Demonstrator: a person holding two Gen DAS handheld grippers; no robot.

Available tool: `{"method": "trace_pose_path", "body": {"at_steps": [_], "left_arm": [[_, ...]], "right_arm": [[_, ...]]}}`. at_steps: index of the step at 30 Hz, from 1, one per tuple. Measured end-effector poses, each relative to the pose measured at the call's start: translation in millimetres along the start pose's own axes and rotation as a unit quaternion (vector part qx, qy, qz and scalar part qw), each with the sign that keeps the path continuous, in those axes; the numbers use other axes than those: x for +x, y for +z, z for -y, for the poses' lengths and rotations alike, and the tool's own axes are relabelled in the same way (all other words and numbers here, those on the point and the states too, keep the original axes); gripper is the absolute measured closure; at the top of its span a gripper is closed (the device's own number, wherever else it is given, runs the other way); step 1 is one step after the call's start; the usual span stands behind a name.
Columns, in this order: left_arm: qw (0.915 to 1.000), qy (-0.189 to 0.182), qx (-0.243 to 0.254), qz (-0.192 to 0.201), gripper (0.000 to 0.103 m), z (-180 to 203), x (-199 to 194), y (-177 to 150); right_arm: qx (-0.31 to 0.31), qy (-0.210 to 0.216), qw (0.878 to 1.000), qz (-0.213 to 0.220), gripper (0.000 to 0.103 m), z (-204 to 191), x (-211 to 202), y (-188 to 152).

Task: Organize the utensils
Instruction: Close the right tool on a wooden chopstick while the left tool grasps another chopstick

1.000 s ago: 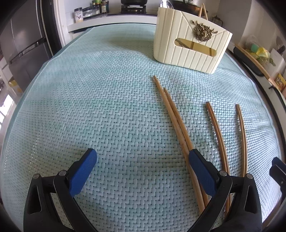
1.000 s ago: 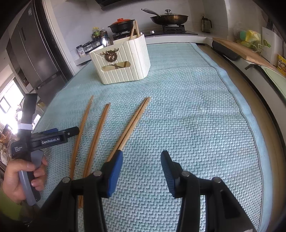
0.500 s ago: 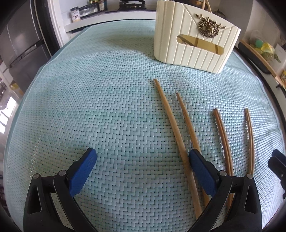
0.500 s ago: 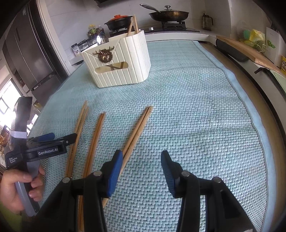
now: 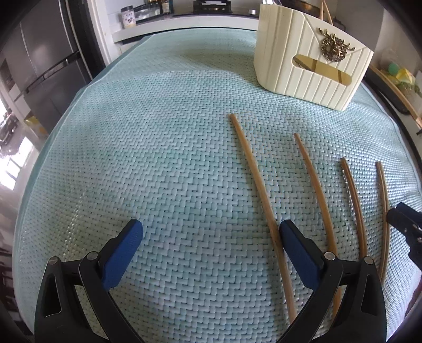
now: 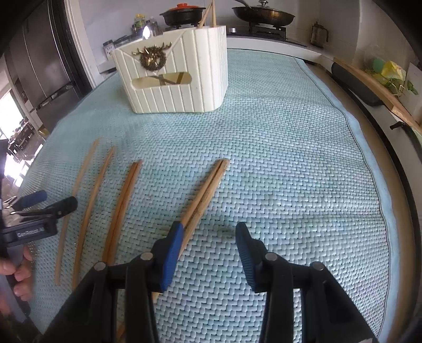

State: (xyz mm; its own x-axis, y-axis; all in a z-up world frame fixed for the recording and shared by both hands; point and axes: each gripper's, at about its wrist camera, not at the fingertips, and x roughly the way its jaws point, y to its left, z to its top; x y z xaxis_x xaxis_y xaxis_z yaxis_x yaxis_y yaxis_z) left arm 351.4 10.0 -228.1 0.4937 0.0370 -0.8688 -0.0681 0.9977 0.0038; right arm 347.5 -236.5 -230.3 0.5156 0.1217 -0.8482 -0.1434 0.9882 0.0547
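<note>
Several wooden chopsticks lie on a pale green woven mat (image 5: 158, 158). In the left wrist view two single chopsticks (image 5: 258, 192) (image 5: 315, 187) and two pairs further right (image 5: 353, 200) lie ahead. A cream ribbed utensil holder (image 5: 303, 68) with a gold deer ornament stands at the back; it also shows in the right wrist view (image 6: 179, 79). My left gripper (image 5: 211, 240) is open and empty, its right finger beside the leftmost chopstick. My right gripper (image 6: 208, 237) is open and empty, its left finger over a chopstick pair (image 6: 205, 195).
A stove with pans (image 6: 263, 13) and a pot sits behind the mat. A fridge (image 5: 39, 66) stands at the left. A wooden board and black tray (image 6: 369, 87) lie along the right counter edge. My left gripper and hand (image 6: 31, 219) show in the right wrist view.
The two left chopsticks, touching a second ago, now lie apart. Both grippers have moved nearer to the holder and stay open.
</note>
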Motion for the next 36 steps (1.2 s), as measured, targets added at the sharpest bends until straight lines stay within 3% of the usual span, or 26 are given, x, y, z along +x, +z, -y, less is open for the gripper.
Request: {"method": "trace_pose_path", "body": {"at_steps": [4,8,15,20,28,36], "left_arm": [[1.0000,-0.002,-0.005,0.001,0.001,-4.3,-2.4,-5.9],[1.0000,-0.005,-0.003,0.001,0.000,-5.1,-2.3,-7.1],[0.9998,-0.012,-0.012,-0.011,0.001,-25.7,10.5,15.3],[0.9996,-0.014,-0.002,-0.024,0.001,-34.3,18.5,31.1],[0.9991,-0.016,0.017,-0.034,0.001,-31.1,33.9,68.6],[0.9977,-0.013,0.037,-0.055,0.001,-29.8,59.3,99.8]], "right_arm": [[0.003,-0.010,1.000,0.001,0.063,-1.7,-0.5,0.2],[-0.011,-0.035,0.999,-0.004,0.071,-3.9,2.2,0.2],[-0.028,-0.035,0.999,-0.008,0.090,-3.8,11.0,19.8],[-0.015,-0.036,0.999,-0.018,0.090,11.2,3.9,14.7],[0.033,0.021,0.997,-0.065,0.089,43.0,10.8,34.8],[0.007,-0.005,0.997,-0.072,0.081,28.7,31.8,66.4]]}}
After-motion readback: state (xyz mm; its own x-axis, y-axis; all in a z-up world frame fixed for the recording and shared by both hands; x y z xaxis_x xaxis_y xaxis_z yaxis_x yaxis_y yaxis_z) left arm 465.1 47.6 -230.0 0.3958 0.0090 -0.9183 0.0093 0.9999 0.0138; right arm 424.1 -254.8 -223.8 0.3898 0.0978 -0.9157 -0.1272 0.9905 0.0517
